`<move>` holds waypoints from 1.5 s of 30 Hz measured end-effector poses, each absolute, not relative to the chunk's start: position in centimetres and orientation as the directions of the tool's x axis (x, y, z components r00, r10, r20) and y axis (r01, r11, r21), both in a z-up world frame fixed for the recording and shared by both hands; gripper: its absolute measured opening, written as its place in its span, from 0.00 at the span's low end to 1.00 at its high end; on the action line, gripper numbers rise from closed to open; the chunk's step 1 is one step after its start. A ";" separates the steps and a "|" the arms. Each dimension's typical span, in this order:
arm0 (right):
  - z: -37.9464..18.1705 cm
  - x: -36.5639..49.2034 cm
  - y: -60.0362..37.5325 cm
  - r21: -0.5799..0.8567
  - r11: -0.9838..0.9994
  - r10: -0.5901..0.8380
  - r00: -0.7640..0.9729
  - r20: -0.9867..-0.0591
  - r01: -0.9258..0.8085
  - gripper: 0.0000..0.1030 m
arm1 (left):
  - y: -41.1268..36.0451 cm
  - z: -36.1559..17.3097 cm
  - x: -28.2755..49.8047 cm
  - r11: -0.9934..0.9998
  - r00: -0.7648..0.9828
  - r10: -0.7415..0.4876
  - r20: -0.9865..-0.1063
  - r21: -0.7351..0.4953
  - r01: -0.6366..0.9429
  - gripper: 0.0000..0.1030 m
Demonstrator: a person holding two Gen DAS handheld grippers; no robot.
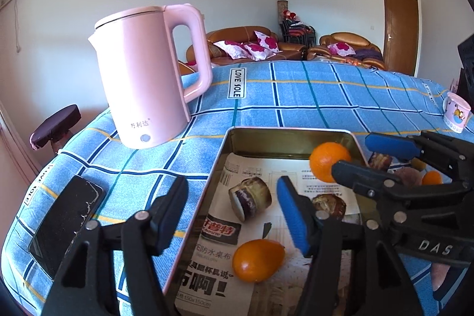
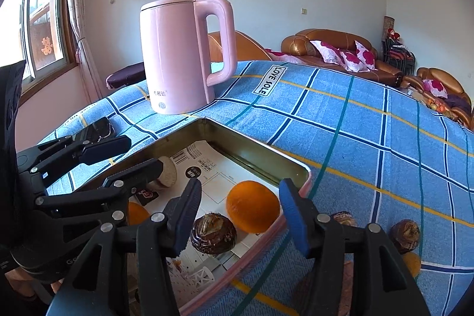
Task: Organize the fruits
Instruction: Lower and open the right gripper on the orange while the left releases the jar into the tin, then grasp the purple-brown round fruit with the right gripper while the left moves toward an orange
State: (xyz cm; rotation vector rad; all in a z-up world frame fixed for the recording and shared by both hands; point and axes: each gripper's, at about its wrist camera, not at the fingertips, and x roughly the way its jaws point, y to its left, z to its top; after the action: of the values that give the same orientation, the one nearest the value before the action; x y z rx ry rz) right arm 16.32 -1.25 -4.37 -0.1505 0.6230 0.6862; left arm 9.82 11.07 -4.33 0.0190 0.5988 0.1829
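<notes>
A metal tin lined with newspaper sits on the blue checked tablecloth. In it lie a round orange by the far right wall, an oval orange near the front, and two brown water chestnuts. My left gripper hangs open over the tin's left side, above the oval orange and clear of it. My right gripper is open too; the round orange rests in the tin between its pads, which do not press on it. A chestnut lies just left of that orange.
A pink kettle stands behind the tin on the left, and a black phone lies at the table's left edge. A printed cup is at the far right. More chestnuts and a small orange lie on the cloth right of the tin.
</notes>
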 end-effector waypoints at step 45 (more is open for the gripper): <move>-3.1 13.6 -17.4 0.028 0.938 0.302 0.777 -0.552 -0.344 0.50 | -1.1 -2.6 9.6 1.000 0.867 -0.012 -0.498 -0.001 0.013 0.91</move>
State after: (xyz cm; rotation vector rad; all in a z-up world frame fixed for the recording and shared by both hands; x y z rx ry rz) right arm 13.55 -17.40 -3.12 -0.0758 0.5841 0.3499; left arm 9.59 -1.09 -2.56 0.0028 0.5214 -0.0131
